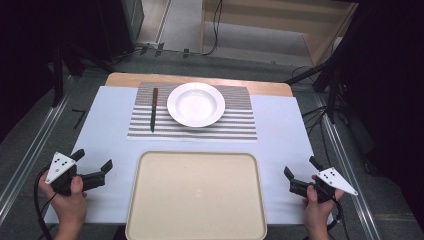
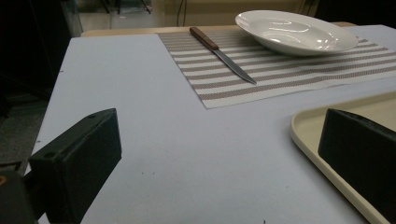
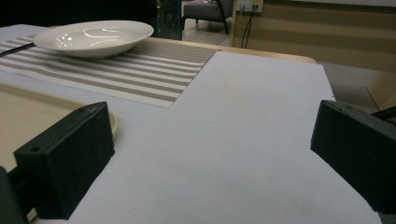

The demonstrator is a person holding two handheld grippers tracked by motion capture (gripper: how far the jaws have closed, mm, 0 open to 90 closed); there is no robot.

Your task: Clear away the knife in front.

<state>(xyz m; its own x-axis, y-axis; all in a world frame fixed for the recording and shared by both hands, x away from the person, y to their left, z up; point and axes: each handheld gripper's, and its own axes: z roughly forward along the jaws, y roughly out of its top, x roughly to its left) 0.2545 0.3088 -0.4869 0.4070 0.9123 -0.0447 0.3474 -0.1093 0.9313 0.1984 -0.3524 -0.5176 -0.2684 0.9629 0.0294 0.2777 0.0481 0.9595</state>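
Observation:
A white deep plate (image 1: 195,104) (image 2: 295,31) (image 3: 94,37) rests on a striped placemat (image 1: 235,125) (image 2: 280,74) (image 3: 140,70) at the table's far side. A knife (image 1: 153,109) (image 2: 222,54) with a brown wooden handle lies on the mat, left of the plate. A beige tray (image 1: 195,197) (image 2: 317,144) (image 3: 28,112) sits empty at the near edge. My left gripper (image 1: 92,161) (image 2: 219,158) hovers open near the table's front left corner, nothing between its jaws. My right gripper (image 1: 299,170) (image 3: 210,158) is open at the front right, likewise holding nothing.
A pale sheet (image 1: 110,125) covers the wooden table (image 1: 125,78). Metal rails (image 1: 30,150) run along both sides of the table. Cables and a wooden shelf unit (image 1: 280,25) lie on the floor beyond the far edge.

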